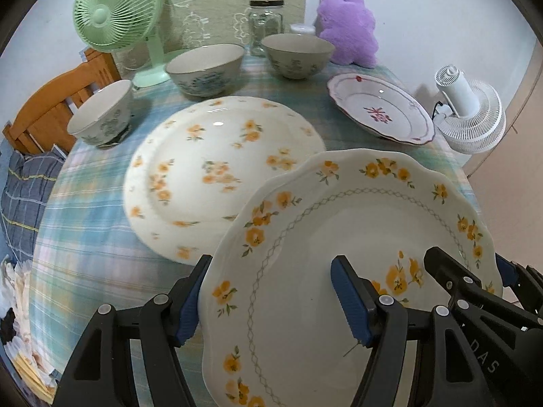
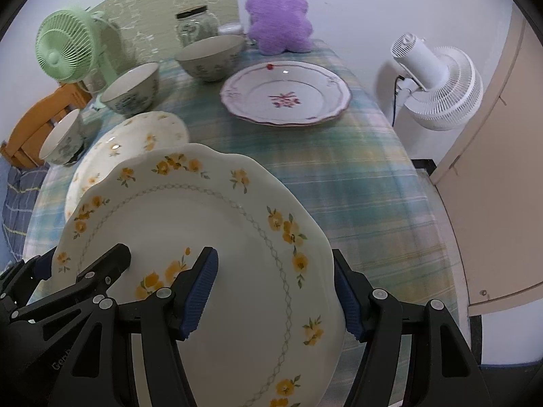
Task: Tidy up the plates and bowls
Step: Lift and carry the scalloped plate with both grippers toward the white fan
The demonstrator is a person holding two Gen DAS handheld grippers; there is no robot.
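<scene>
A plaid cloth in blue and green covers the table (image 1: 101, 237), which stands against a pale wall with a green fan (image 1: 115, 10), a glass jar (image 1: 265, 23) and a purple plush toy (image 1: 349, 30) along its far edge. Both tools share one scalloped plate with yellow flowers (image 1: 322, 237) – the left tool (image 1: 268, 302) straddles its left rim, the right tool (image 2: 276, 288) its right rim, each with one finger over and one under, closed on it. The plate is tilted above the cloth, partly overlapping a second yellow-flowered plate (image 1: 217, 169) lying flat. Beyond sit three bowls (image 1: 205, 68) and a pink-flowered plate (image 1: 380, 108) – a white fan (image 2: 437, 81) stands beside the table.
</scene>
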